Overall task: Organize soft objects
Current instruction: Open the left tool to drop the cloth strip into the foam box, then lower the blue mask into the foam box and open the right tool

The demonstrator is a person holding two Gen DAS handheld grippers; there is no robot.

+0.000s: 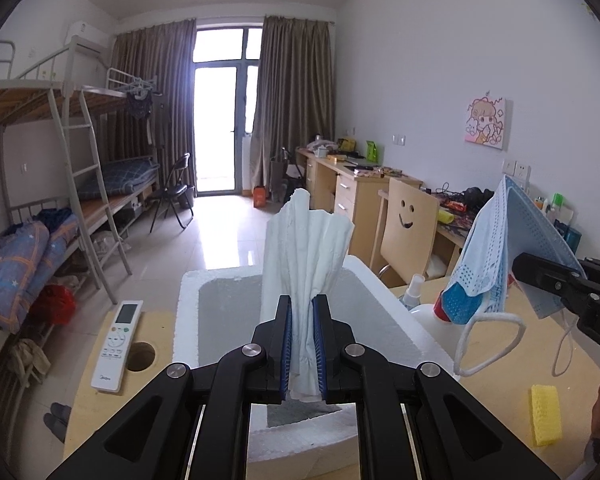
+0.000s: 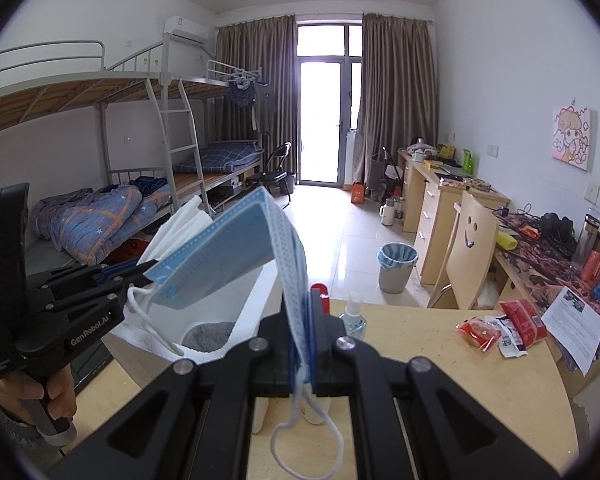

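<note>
White foam box [image 1: 188,320] at the bench's far-left edge: a grey cloth [image 2: 210,336] is already inside. White tissue [image 1: 306,248] is pinched in the near-closed left gripper [image 1: 303,344] over the box. Blue mask [image 2: 236,256] is clamped in the fully closed right gripper [image 2: 302,344] alongside. Yellow sponge [image 1: 546,414] is left near the bench's right edge.

Dormitory room: bunk beds [image 2: 148,128], desks [image 2: 436,204]

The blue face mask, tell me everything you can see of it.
The blue face mask is a pleated disposable one, thin soft fabric with dotted seams and white elastic ear loops dangling below. It is folded over and pinched at one edge in the shut right gripper, held in the air beside the white foam box, touching nothing else visible.
</note>
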